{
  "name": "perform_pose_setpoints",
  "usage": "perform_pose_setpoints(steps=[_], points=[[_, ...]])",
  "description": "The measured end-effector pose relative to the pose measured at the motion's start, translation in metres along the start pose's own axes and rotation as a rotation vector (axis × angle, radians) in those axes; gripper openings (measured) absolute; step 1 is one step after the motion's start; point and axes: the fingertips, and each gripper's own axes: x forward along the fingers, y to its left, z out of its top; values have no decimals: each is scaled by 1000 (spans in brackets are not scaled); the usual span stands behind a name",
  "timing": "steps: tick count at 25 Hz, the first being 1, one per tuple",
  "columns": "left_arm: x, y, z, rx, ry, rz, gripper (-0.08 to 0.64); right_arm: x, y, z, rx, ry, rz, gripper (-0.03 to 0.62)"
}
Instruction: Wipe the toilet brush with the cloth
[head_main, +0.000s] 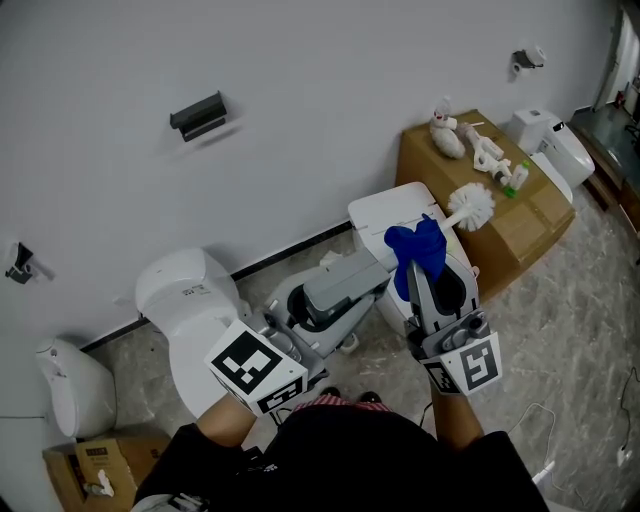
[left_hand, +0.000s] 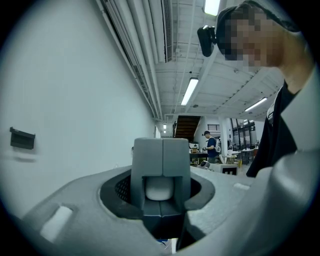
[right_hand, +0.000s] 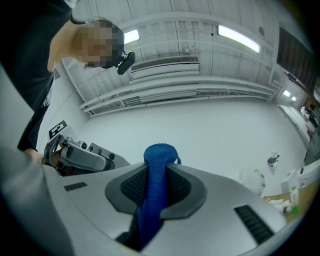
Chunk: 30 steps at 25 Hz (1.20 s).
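The grey marbled floor (head_main: 590, 300) carried everything. At about nine o'clock stood a rounded white toilet (head_main: 185, 295), and a second toilet (head_main: 385, 212) stood near the centre, against the wall. At two o'clock a large cardboard box (head_main: 520, 225) touched it, with small white items and bottles (head_main: 480, 150) on its top. A third toilet (head_main: 555, 150) stood just beyond. A small cardboard box (head_main: 85, 470) lay at seven o'clock and a thin cable (head_main: 545, 418) at four.
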Motion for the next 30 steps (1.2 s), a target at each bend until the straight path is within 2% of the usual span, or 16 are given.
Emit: perform_pose_setpoints(steps=[14, 30], points=[[21, -29, -5, 17, -4, 36, 167, -27, -29, 6, 17, -26, 14, 64], [27, -37, -6, 19, 2, 59, 167, -33, -46, 4, 31, -27, 7, 64]])
